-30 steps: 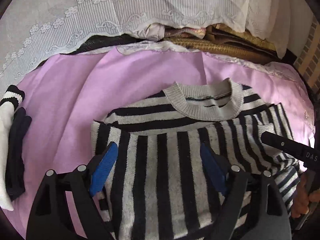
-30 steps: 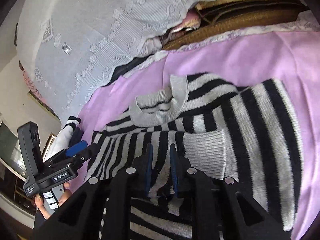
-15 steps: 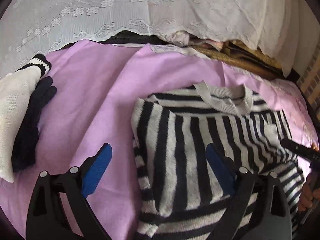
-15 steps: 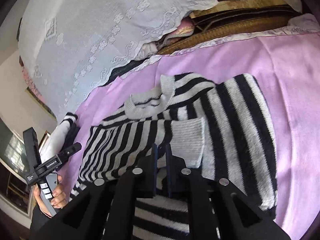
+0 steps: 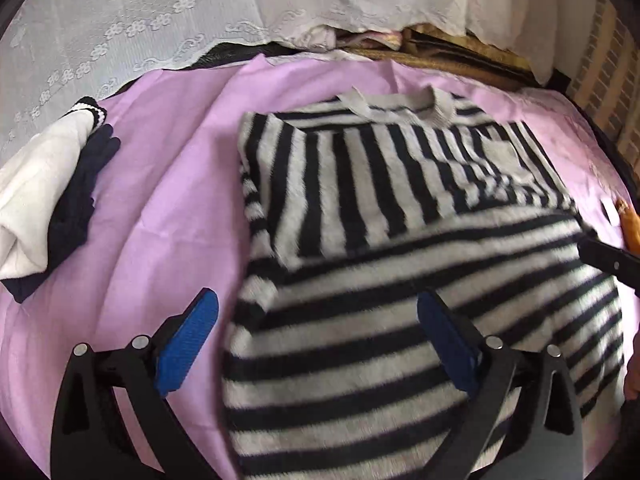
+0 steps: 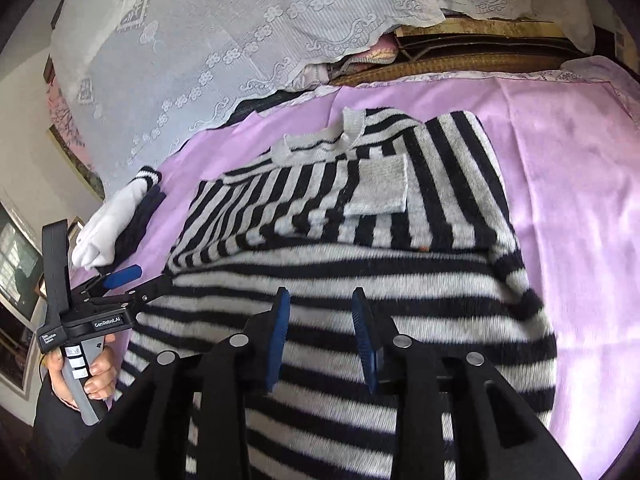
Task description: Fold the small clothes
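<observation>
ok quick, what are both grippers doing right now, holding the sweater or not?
Left gripper: open wide, jaws just been opening, holding nothing.
Right gripper: open, jaws just been opening, striped sweater below, not gripped.

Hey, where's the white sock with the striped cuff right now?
The white sock lies on the purple sheet at the left edge of the left wrist view, touching a dark glove, apart from the striped sweater.

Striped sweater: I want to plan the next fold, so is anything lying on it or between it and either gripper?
Nothing visible does. The striped sweater lies directly under the open left gripper and right gripper, whose jaws have just been opening. The white and dark clothes sit apart on the purple cloth.
</observation>
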Demonstrator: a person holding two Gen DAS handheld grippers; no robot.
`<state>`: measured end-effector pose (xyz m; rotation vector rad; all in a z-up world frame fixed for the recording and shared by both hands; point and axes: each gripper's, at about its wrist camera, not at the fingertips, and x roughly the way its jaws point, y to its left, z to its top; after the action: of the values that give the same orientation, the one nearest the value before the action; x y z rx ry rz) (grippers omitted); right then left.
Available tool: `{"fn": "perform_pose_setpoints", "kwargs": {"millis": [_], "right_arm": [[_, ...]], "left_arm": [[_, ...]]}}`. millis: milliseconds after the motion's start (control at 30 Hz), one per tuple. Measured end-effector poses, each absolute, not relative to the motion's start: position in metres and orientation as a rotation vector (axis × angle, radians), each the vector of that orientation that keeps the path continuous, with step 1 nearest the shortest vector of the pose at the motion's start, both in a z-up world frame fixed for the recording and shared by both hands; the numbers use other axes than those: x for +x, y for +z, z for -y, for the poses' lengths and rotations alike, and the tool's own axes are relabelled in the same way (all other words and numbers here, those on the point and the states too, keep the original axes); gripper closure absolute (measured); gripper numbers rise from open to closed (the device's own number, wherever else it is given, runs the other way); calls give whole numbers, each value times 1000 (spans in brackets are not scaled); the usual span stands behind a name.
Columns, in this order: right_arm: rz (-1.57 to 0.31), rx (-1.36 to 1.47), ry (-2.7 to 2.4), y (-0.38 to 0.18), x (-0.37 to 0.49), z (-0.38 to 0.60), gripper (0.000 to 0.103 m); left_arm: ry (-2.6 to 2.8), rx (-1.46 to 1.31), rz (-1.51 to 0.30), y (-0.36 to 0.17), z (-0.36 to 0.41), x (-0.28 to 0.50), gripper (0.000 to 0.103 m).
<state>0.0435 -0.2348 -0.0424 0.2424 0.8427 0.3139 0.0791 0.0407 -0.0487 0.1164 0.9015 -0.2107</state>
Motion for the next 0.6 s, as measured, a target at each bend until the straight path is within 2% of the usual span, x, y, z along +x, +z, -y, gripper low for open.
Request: {"fn": "perform_pose_setpoints", "kwargs": {"millis": [100,167,433,600], "right_arm": [[-933,185,286,-68,24,226,62],[-907,133,274,-68,4,224,62],[-915,144,292,-69,-78,244,59],[-812,160,275,-40,-134,262,58]], "left_arm": [[-172,252,-908,-73,-25,50,5],[-163,257,-897,-71,-28,33,5],[-230,122,-963,-75,-59,-35,5],[-257,47,-980,-68,-84,-75,5]]}}
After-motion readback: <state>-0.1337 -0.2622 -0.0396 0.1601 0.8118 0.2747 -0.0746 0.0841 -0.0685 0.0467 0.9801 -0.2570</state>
